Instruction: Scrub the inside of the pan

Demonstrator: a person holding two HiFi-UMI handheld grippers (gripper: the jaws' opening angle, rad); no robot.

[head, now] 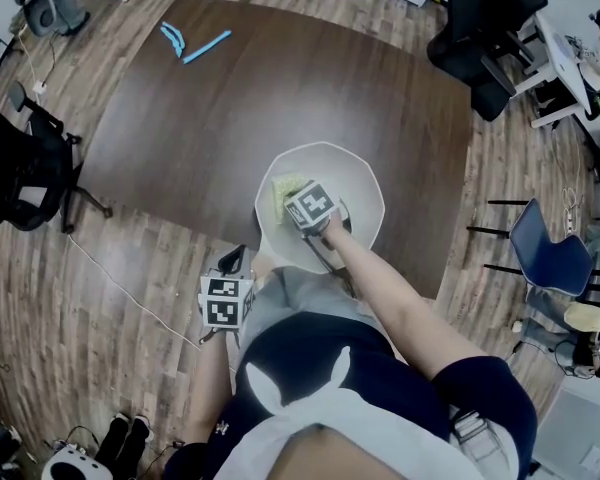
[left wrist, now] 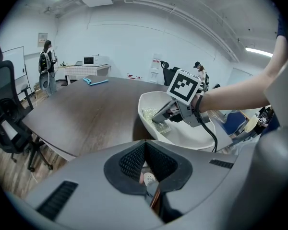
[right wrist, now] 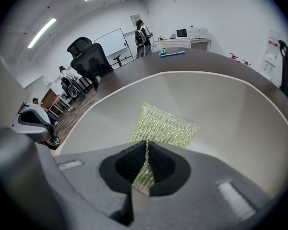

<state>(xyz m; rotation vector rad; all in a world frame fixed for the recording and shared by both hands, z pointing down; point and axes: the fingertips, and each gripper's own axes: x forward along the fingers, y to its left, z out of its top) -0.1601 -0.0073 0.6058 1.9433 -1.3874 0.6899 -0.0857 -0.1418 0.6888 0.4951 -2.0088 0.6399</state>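
On the dark brown table (head: 180, 118), the right gripper (right wrist: 146, 147) clamps a yellow-green mesh scrubbing pad (right wrist: 168, 123) that stretches ahead up the white pan (head: 365, 183)'s wall at mid-frame. The left gripper (left wrist: 145, 146) is closed, empty and farther off.

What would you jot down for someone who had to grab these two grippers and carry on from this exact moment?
Right gripper: jaws shut on one edge of the yellow-green scrubbing cloth, which lies flat against the pan's inner wall.
Left gripper: jaws shut with nothing between them, held low off the table's near edge, not touching the pan.
Pan: white, on the near edge of the dark table, with nothing steadying it.
Done: cloth gripped and inside the pan. How much has been scrubbed cannot be told; the inside shows no marks.
Left: rub the cloth over the whole inside.
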